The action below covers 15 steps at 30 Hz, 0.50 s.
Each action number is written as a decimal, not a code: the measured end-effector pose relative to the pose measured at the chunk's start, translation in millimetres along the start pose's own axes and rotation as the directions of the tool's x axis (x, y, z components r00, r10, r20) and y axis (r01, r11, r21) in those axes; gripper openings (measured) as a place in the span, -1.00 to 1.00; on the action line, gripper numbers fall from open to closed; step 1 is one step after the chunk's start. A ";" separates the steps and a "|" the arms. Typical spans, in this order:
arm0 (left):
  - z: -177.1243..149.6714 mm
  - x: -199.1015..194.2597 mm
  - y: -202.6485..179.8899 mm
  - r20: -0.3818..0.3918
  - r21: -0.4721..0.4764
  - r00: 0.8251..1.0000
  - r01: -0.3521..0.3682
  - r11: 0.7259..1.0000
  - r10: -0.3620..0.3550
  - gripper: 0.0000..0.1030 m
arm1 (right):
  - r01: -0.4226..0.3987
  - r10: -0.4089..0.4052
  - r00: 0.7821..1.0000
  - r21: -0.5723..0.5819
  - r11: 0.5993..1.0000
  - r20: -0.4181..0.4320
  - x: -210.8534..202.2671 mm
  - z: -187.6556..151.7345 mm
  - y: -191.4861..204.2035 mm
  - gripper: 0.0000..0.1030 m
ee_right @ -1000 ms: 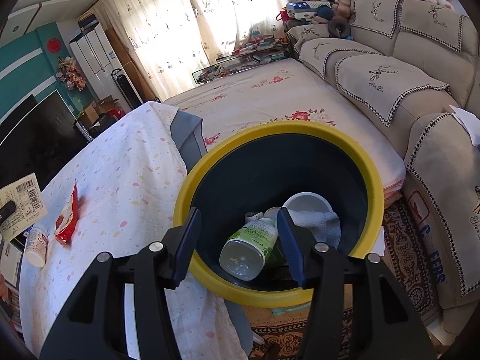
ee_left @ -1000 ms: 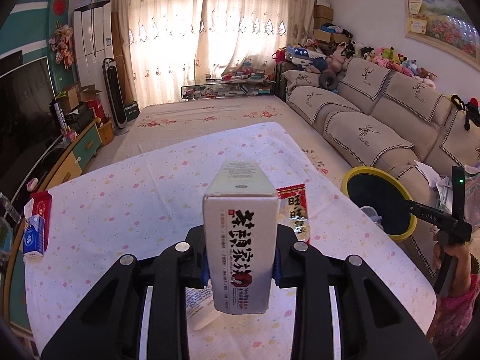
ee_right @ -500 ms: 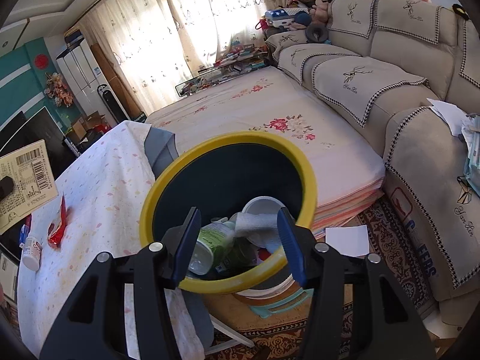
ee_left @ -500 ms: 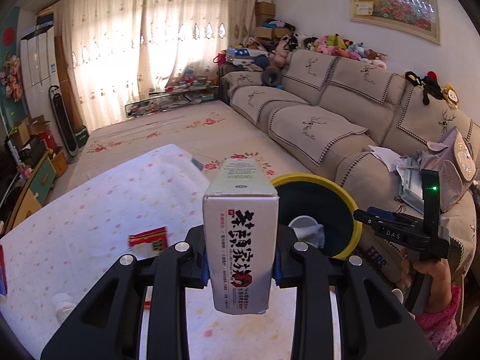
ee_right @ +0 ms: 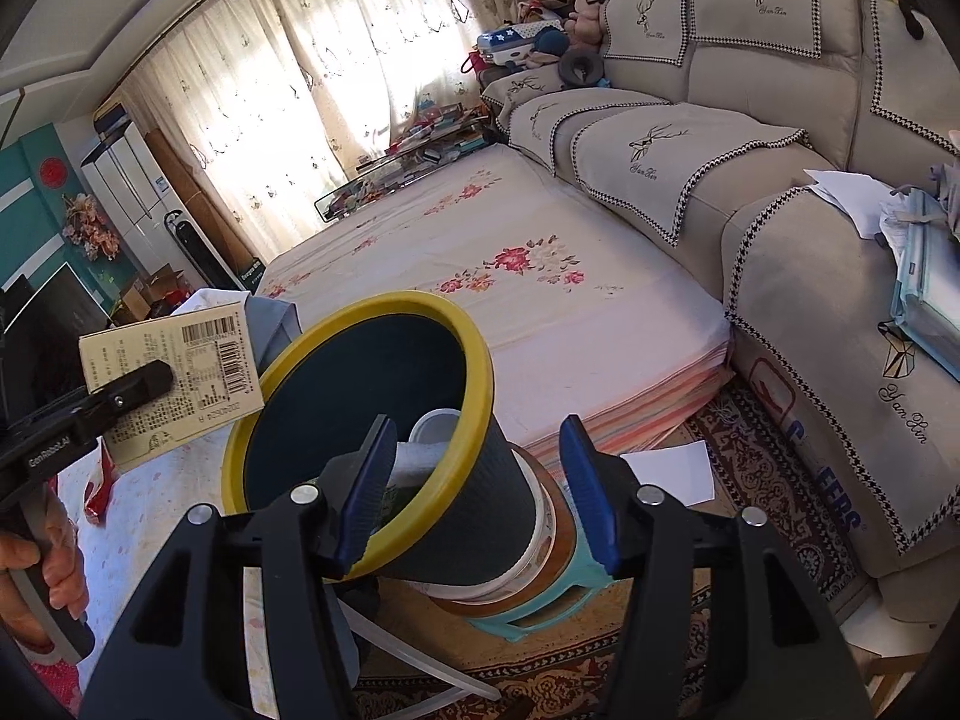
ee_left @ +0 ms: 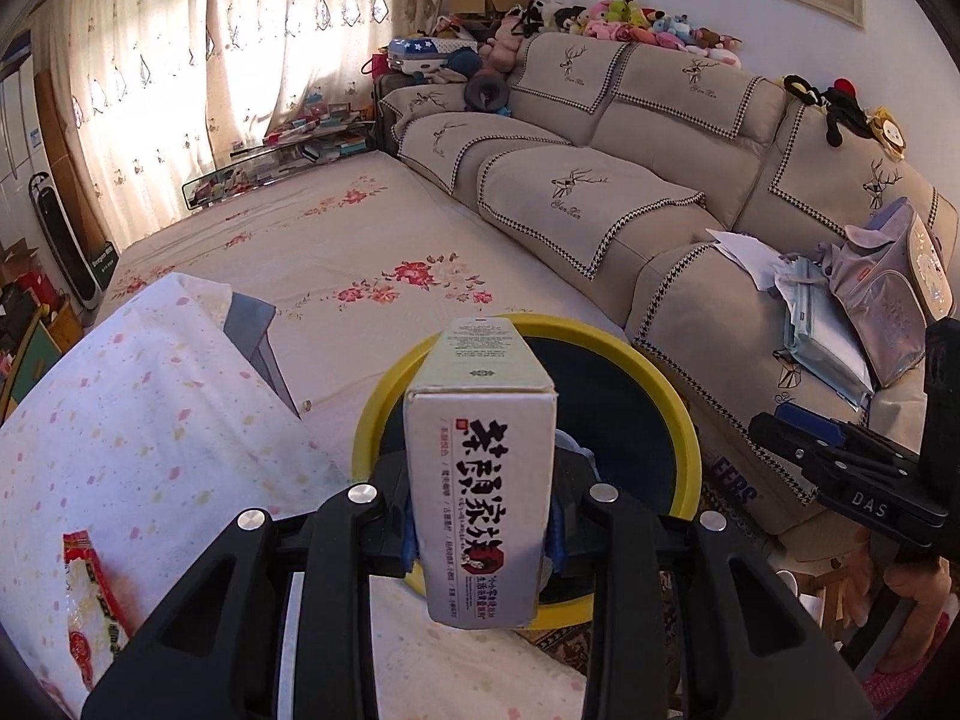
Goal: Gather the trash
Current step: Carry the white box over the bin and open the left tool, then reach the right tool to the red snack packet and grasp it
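My left gripper (ee_left: 480,534) is shut on a tall white carton (ee_left: 480,480) with black and red lettering, held upright just in front of and above the yellow-rimmed dark bin (ee_left: 678,420). In the right wrist view the carton (ee_right: 174,372) hangs at the left of the bin (ee_right: 360,315), which holds a white cup (ee_right: 435,426), a cloth and a green bottle. My right gripper (ee_right: 477,492) is opening near the bin's right side, with nothing pressed between its pads. A red snack wrapper (ee_left: 90,600) lies on the table.
The table (ee_left: 150,450) has a white spotted cloth. The bin stands on a white tub (ee_right: 540,540) on a teal stool. A floral mattress (ee_right: 510,300) and a beige sofa (ee_right: 810,270) lie beyond. A sheet of paper (ee_right: 666,468) lies on the patterned carpet.
My left gripper has swung right with the carton, from over the table to the bin. My right gripper has drawn back to the bin's right side, its jaws a little wider.
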<state>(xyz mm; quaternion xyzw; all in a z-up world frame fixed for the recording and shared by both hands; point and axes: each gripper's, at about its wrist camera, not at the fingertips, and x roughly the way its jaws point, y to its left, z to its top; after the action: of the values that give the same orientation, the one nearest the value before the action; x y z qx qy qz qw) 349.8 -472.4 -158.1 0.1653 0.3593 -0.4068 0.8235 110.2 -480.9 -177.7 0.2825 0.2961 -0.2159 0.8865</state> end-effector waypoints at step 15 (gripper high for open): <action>-19.0 -65.0 16.7 0.138 -0.047 0.986 -0.090 0.995 0.096 0.49 | -0.044 0.042 0.998 -0.043 0.998 -0.039 7.1 -9.5 25.2 0.07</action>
<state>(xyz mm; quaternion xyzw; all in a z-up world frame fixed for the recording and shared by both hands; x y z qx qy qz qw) 327.6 -415.5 -124.3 0.1360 0.3006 -0.3712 0.8680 125.4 -457.5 -179.2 0.2734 0.3113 -0.1850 0.8911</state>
